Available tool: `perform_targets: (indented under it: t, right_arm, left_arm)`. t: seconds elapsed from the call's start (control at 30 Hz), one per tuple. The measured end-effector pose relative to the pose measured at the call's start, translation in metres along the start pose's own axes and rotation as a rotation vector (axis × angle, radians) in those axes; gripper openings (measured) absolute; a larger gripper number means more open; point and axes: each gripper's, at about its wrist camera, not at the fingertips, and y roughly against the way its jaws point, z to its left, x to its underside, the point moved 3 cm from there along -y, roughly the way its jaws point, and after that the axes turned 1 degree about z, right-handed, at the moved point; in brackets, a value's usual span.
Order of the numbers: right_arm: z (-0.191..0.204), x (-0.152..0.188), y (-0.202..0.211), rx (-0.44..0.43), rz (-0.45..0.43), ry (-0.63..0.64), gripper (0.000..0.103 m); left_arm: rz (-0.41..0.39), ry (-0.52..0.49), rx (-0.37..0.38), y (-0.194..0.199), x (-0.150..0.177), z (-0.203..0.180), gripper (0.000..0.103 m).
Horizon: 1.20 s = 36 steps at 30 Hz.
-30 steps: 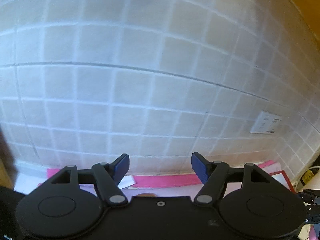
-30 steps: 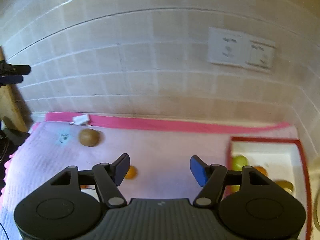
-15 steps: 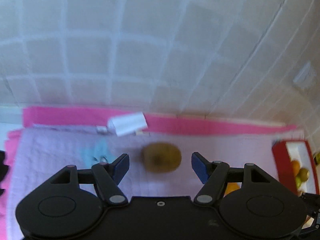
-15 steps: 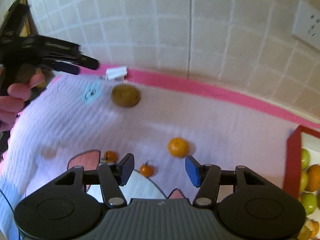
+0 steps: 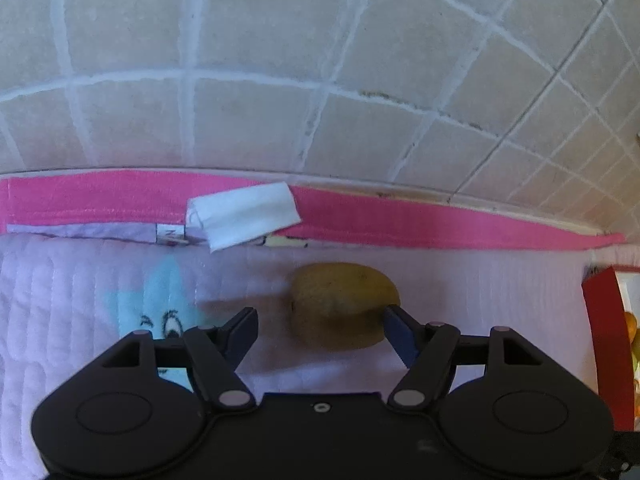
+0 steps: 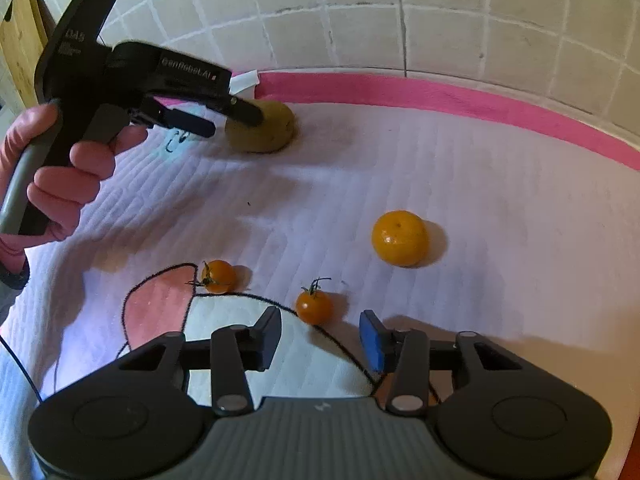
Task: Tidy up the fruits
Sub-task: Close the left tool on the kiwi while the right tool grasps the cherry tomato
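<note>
Left gripper [image 5: 320, 326] spread wide, jaws apart around a brown kiwi [image 5: 344, 306], blue right pad just touching or nearly touching its right flank, left pad well clear; contact impossible to confirm from the left wrist view. Same kiwi [image 6: 260, 127] seen from the right wrist view, partly covered by the left gripper's [image 6: 224, 118] dark fingers, held in a left hand [image 6: 68, 168]. Right gripper [image 6: 320, 338] also open, jaws apart and gripping nothing, hovering low over a cherry tomato [image 6: 314, 306] sitting just ahead of the gap. Second cherry tomato [image 6: 218, 276] off to the left, beside a pink cartoon ear printed on the quilted mat [image 6: 500, 200]. Mandarin [image 6: 399, 238] farther ahead to the right, well apart from both tomatoes. White folded tag [image 5: 244, 216] at the mat's pink border, under the tiled wall [image 5: 320, 60]. Red-rimmed tray [image 5: 604, 328] cut off at the right edge of the left wrist view, only slivers of orange and green fruit visible inside. Wooden board [image 6: 22, 36] at the far left, mostly out of frame.
</note>
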Motion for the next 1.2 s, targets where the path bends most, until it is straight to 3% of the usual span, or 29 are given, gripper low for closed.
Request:
perform_targets:
  t: [0.13,0.3,0.43,0.83,1.2]
  right_arm:
    - [0.002,-0.001,-0.008,-0.012,0.012,0.009,0.034]
    - [0.002,-0.002,-0.013,-0.008,0.017,0.011,0.03]
    - [0.002,-0.003,-0.015,-0.003,0.013,0.02,0.024]
    - [0.001,0.0,-0.013,0.004,-0.002,0.028,0.022]
    - [-0.002,0.008,0.029,0.026,-0.074,0.01,0.022]
  left_arm:
    - [0.006,0.003,0.021,-0.004,-0.002,-0.004,0.083]
    - [0.024,-0.012,0.022,-0.013,0.001,-0.013,0.083]
    - [0.026,-0.028,-0.009,-0.019,0.003,-0.02,0.083]
    - [0.001,-0.049,-0.061,-0.021,0.005,-0.025,0.08]
    - [-0.011,-0.042,-0.052,0.011,0.03,-0.047,0.079]
